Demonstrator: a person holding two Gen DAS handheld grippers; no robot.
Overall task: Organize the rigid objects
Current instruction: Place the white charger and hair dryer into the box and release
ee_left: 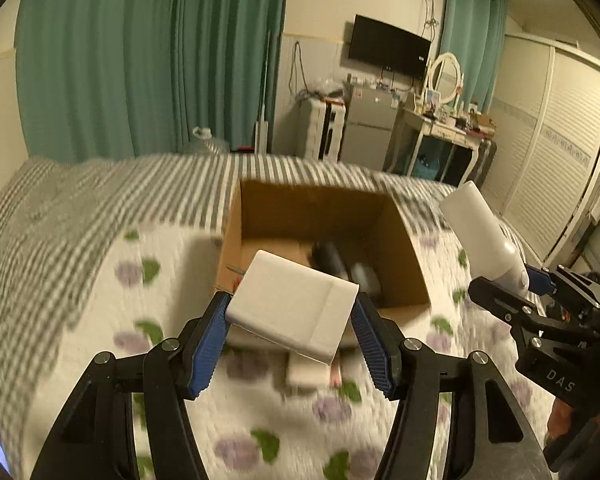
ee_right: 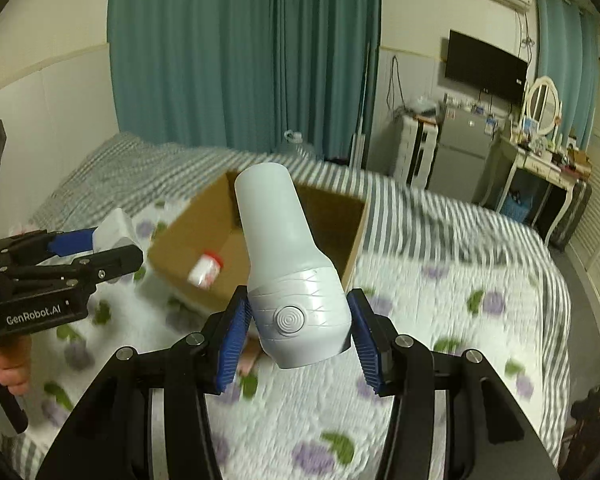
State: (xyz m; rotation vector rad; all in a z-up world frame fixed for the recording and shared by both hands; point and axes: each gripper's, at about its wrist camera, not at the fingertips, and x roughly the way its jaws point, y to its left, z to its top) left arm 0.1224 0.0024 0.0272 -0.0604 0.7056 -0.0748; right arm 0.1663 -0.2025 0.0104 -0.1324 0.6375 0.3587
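Motion blur smears the bedspread (ee_left: pixel 80 280) and the box's contents (ee_left: pixel 340 264).

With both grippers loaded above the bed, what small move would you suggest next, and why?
Probably carry the left gripper forward over the cardboard box before releasing. Its fingers clamp the white flat box short of the near rim, while the right gripper holds the white bottle.

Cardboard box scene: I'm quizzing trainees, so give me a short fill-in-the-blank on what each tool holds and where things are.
1. The left tool grips a flat white ____.
2. The right tool grips a white ____.
3. The box sits open on the ____.
4. The curtains are ____.

Missing words: case; bottle; bed; green
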